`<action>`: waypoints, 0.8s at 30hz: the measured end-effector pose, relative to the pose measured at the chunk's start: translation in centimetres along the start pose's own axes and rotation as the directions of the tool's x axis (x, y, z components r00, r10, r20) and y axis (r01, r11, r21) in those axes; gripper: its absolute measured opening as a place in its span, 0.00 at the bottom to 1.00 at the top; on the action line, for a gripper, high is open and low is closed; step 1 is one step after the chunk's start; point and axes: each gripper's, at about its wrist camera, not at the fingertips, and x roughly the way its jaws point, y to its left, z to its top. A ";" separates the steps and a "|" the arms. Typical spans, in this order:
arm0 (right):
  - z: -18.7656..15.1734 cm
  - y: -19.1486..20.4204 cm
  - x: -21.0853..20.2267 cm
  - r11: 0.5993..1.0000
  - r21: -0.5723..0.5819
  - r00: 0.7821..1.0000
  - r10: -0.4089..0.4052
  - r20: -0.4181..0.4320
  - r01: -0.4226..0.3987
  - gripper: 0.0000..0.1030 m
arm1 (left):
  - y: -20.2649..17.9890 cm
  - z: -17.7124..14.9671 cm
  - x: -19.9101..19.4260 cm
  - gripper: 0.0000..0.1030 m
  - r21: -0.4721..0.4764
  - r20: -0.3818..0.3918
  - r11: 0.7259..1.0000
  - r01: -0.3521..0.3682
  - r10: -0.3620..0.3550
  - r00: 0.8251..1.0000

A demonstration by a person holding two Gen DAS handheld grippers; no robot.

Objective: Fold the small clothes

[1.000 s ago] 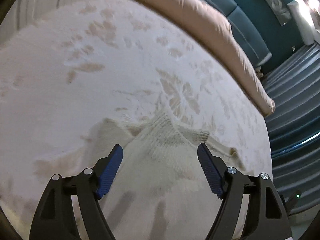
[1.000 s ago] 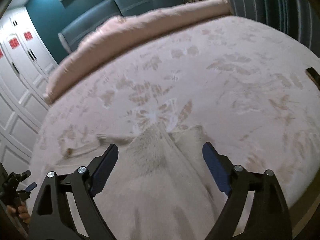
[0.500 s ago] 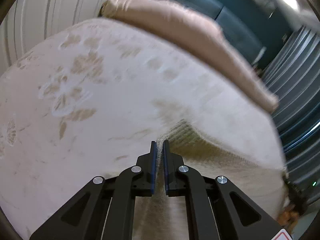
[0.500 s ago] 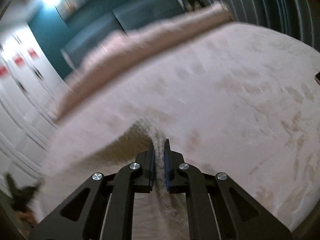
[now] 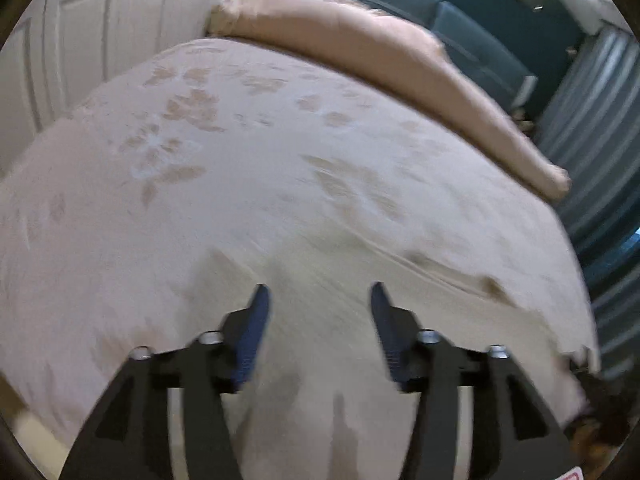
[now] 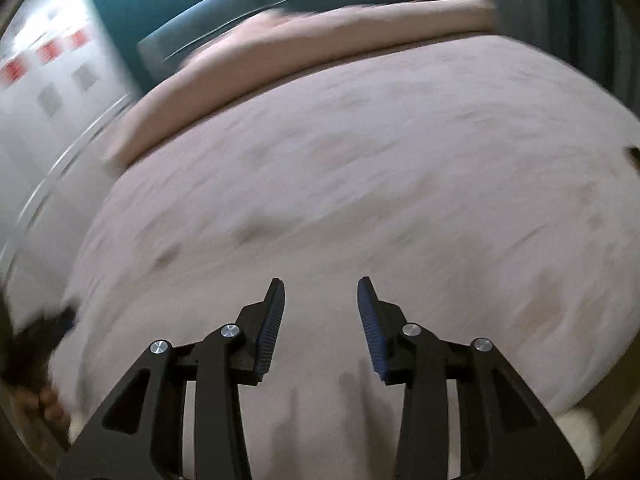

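both grippers, left gripper [image 5: 318,300] and right gripper [image 6: 320,296], have just been opening, nothing between them

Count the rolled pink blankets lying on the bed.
1. The rolled pink blanket lies along the far edge of the bed, against the blue headboard. The right view shows the same roll. Motion blur could hide others.

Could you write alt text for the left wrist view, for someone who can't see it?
The left gripper hangs open, nothing between its blue pads, over a cream garment on a floral bedspread. A pink bolster lies beyond it.
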 end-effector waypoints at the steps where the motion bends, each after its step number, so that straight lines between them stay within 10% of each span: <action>1: -1.6 2.1 0.3 0.998 -0.032 0.998 0.046 -0.039 -0.047 0.36 | -1.1 -1.3 -0.4 0.53 0.012 -0.025 0.999 0.035 -0.034 0.999; 8: -10.2 10.2 1.6 0.962 -0.202 0.969 0.142 -0.205 -0.183 0.33 | -5.4 -10.0 -0.1 0.53 0.104 -0.175 0.993 0.049 -0.030 0.984; 15: -9.0 -3.8 -0.8 0.995 0.061 0.984 -0.071 -0.166 0.083 0.26 | 2.3 -10.1 -1.9 0.16 0.033 -0.177 0.998 -0.053 0.058 0.983; 17: -9.0 -7.7 -1.6 0.975 0.214 0.983 -0.024 -0.184 0.064 0.15 | 4.0 -10.2 -2.2 0.07 0.006 -0.184 0.998 -0.061 0.061 0.981; 22: -7.6 -8.0 -4.5 0.971 0.175 0.983 -0.147 -0.113 0.165 0.23 | 4.7 -10.5 -4.0 0.07 -0.063 -0.170 0.997 -0.043 0.032 0.985; 24: -6.8 -6.9 -5.7 0.973 0.118 0.980 -0.195 -0.047 0.199 0.40 | 3.7 -10.1 -5.6 0.31 -0.035 -0.108 0.997 -0.076 0.071 0.992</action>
